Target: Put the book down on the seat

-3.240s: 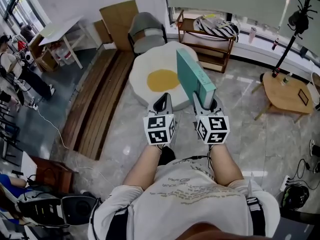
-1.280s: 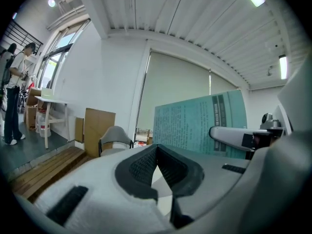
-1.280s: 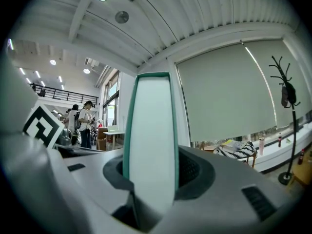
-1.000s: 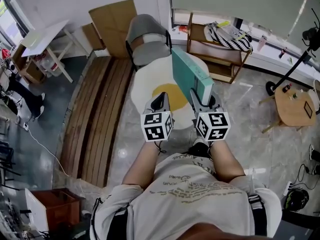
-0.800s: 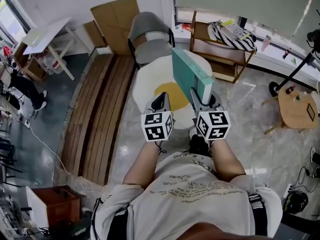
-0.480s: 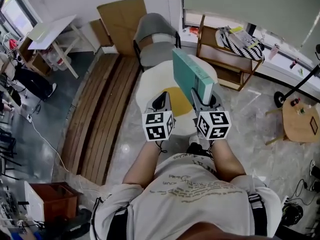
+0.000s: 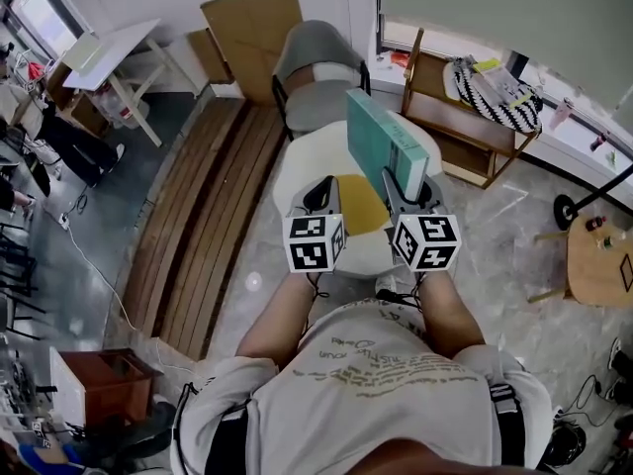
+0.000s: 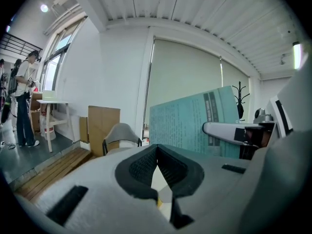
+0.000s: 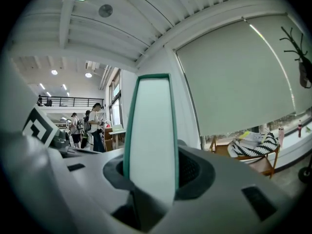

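A: Right gripper (image 7: 407, 182)?
B: Clamped on the book (image 7: 379, 144). Jaws pinch its near end, and the white page edge fills the gap in the right gripper view.

A: Book pose?
B: Teal cover, standing on edge and upright, long side pointing toward the chair (image 7: 315, 62). It's in the air and touches nothing but the gripper.

A: Where is it against the chair?
B: On the person's side of the chair, a bit right of its seat, which is bare. In the head view the far end reaches near the chair's front edge; the height above it is unclear.

A: Left gripper (image 7: 322, 188)?
B: Closed with nothing in it; pads meet at the tips. It's level with the right gripper, just left of the book and apart from it.

A: What's below?
B: An egg-shaped pad (image 7: 302, 166), white with a yellow centre, on the floor in front of the chair. Both grippers hang over it.

A: Other stuff?
B: Cardboard (image 7: 252, 28) behind the chair. Planks (image 7: 213, 196) lie on the floor to its left, a wooden shelf (image 7: 465, 117) to its right. A white worktop (image 7: 114, 52) is well left of the chair.
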